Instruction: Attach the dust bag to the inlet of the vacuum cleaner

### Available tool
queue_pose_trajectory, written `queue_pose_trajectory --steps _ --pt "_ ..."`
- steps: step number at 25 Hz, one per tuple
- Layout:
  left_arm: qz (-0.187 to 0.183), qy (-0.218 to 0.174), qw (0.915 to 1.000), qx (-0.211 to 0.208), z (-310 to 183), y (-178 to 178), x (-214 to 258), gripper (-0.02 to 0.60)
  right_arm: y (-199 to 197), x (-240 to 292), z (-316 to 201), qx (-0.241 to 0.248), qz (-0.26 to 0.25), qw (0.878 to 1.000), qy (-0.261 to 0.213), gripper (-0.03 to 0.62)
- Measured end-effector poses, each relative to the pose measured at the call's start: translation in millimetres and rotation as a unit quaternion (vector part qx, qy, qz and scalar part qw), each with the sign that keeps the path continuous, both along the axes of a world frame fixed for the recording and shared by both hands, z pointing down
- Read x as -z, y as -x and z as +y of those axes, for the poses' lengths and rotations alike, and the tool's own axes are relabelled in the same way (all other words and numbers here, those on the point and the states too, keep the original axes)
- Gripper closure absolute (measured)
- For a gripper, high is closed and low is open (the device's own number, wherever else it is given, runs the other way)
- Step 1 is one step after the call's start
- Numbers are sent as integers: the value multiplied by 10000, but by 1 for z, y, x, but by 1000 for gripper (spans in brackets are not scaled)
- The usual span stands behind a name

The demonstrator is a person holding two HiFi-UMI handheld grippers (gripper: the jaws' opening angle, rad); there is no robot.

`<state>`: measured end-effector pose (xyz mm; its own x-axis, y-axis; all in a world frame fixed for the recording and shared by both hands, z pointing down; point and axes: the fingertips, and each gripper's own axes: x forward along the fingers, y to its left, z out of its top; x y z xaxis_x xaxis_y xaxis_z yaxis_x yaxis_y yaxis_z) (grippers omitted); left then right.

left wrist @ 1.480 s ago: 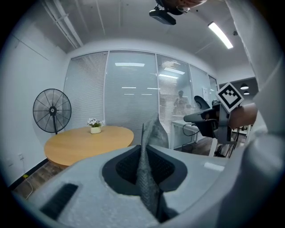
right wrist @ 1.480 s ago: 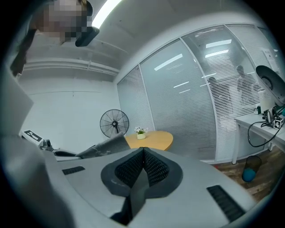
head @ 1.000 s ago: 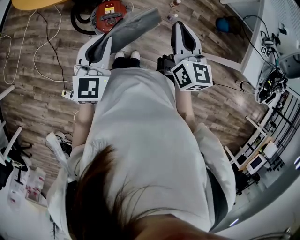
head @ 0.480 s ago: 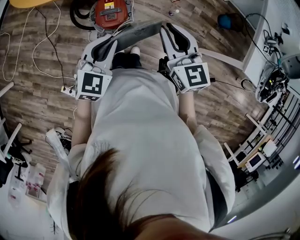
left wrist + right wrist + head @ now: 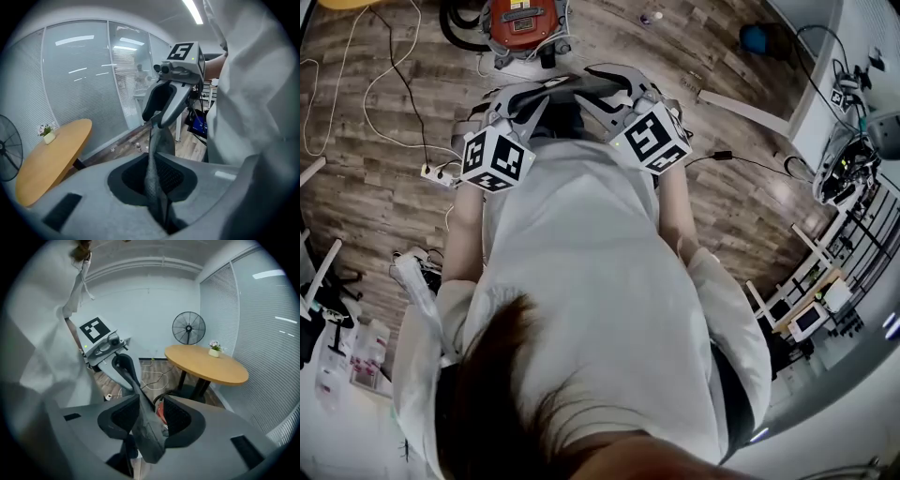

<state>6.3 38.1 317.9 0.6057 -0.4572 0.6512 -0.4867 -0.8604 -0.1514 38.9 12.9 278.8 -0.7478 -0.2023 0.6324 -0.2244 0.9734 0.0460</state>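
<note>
A grey fabric dust bag [image 5: 569, 86] stretches between my two grippers, above the person's feet. My left gripper [image 5: 523, 97] is shut on one end of it; in the left gripper view the bag [image 5: 154, 173] rises as a thin strip from the closed pads to the right gripper [image 5: 161, 105]. The right gripper's [image 5: 147, 420] jaws are opening. The bag's other end [image 5: 145, 430] hangs between them, leaning on the left pad, with a gap to the right pad. The red vacuum cleaner [image 5: 517, 19] stands on the floor just beyond, also glimpsed through that gap [image 5: 160, 412].
White cables [image 5: 380, 89] and a power strip [image 5: 438, 172] lie on the wood floor at left. A black hose [image 5: 457, 36] curls beside the vacuum. A round wooden table [image 5: 208, 364] and a standing fan [image 5: 188, 329] are by the glass wall.
Both grippers have come down and tilted inward toward each other, carrying the bag lower toward the vacuum. The right gripper's jaws have gone from closed on the bag to wide apart.
</note>
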Motion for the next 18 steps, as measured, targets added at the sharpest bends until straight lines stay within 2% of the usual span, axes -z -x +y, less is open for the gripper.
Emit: queue_pose_trajectory --steps 4,11,15,18 --pt "76 198 9998 -55 2 -3 -15 541 1 -33 9 346 493 9980 183 428" --pt "-99 382 9981 -470 11 -14 -45 541 2 -85 19 1060 1385 9846 -153 434" --pt "-140 504 9973 -524 8 -17 -63 540 0 -106 21 1307 1607 9780 -248 536" --pt "-176 654 9972 -303 3 -11 -81 529 3 -121 24 1432 1728 9743 -216 556"
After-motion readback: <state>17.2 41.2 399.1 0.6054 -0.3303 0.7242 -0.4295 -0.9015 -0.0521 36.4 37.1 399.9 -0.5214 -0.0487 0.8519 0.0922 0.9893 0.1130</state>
